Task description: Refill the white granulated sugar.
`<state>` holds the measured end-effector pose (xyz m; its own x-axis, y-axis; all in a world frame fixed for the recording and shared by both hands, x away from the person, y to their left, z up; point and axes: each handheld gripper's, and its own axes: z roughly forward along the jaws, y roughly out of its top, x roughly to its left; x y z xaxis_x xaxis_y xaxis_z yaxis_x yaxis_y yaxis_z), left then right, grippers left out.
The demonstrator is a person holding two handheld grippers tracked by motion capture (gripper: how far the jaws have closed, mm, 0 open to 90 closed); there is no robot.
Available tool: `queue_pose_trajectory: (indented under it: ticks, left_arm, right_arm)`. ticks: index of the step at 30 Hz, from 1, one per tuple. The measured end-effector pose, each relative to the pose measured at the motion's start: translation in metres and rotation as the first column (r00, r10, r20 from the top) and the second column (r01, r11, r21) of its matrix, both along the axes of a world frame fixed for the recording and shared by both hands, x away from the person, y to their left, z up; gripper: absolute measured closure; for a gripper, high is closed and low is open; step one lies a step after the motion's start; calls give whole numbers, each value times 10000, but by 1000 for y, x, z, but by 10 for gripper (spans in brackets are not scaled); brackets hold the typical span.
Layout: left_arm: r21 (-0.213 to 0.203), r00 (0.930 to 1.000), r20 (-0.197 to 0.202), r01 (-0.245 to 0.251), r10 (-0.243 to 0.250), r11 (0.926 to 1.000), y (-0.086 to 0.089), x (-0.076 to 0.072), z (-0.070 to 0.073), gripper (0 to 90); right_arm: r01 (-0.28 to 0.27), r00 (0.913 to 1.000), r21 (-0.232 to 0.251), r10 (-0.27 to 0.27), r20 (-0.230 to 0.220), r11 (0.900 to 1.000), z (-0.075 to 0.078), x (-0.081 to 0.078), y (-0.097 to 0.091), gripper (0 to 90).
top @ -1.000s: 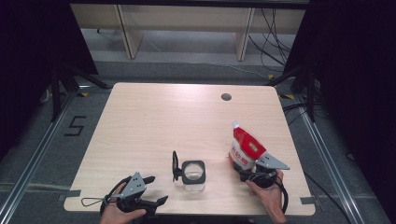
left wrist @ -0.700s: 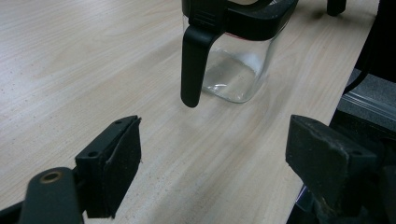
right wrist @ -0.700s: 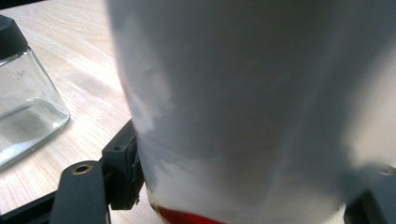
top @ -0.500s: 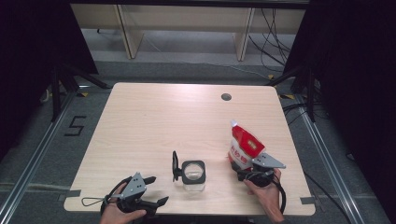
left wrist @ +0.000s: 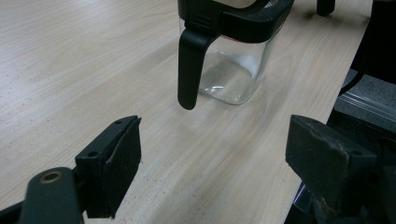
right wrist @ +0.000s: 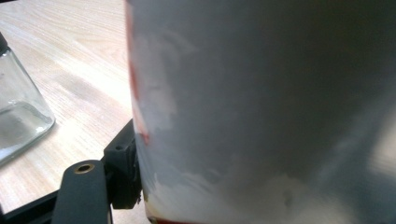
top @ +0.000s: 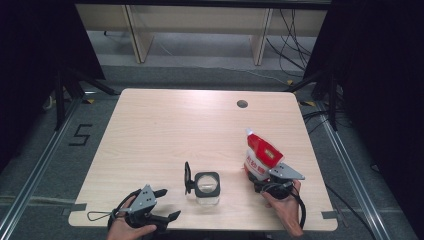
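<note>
Right gripper [top: 264,181] clamped on red-white pouch [top: 261,156] near table [top: 165,125] front-right corner, white characters on its red label unreadable; left gripper [top: 167,204] jaws apart, empty at front edge, its view showing glass jar [left wrist: 233,65] black handle close ahead

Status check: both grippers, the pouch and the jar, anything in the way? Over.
Right gripper shut on red-and-white pouch, upright. Left gripper open, nothing between the jaws, short of glass jar. Jar's lid hinged open, path clear.
</note>
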<state>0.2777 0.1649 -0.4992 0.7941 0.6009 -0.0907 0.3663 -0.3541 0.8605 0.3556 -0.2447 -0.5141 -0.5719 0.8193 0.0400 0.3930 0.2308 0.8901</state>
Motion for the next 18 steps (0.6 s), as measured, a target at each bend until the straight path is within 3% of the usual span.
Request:
queue_pose_trajectory:
  ticks: [1, 2, 8, 9, 12, 13, 15, 18]
  left_arm:
    - [-20, 10000, -4, -5, 5, 10000, 0, 0, 0, 178]
    - [28, 10000, 5, 20, -20, 10000, 0, 0, 0, 178]
    - [103, 10000, 14, 70, -71, 9999, 0, 0, 0, 178]
    - [183, 9998, 165, 108, -111, 9998, 1, 1, 1, 178]
    - [221, 9994, 258, 223, -229, 9995, 2, 2, 2, 178]
    - [77, 10000, 44, 41, -42, 10000, 2, 0, 2, 178]
    - [120, 9999, 13, 101, -102, 9999, 2, 1, 2, 178]
    - [178, 9998, 161, 113, -116, 9998, 3, 1, 2, 178]
  right_arm:
    - [215, 9998, -68, -216, -20, 9997, 1, -1, 1, 302]
    - [102, 9993, -253, -92, 371, 9996, 0, 1, -1, 303]
    - [101, 9988, -141, -94, 490, 9999, -1, 3, 0, 301]
    - [-125, 9969, -473, 161, 772, 9988, 0, 5, -1, 307]
    - [-101, 9970, -366, 128, 764, 9993, 0, 5, 0, 317]
    - [-30, 9978, -444, 59, 663, 9990, 1, 4, 0, 320]
    - [33, 9978, -457, -2, 662, 9989, 1, 4, 1, 323]
    - [221, 9980, -377, -198, 601, 9990, 1, 1, 4, 333]
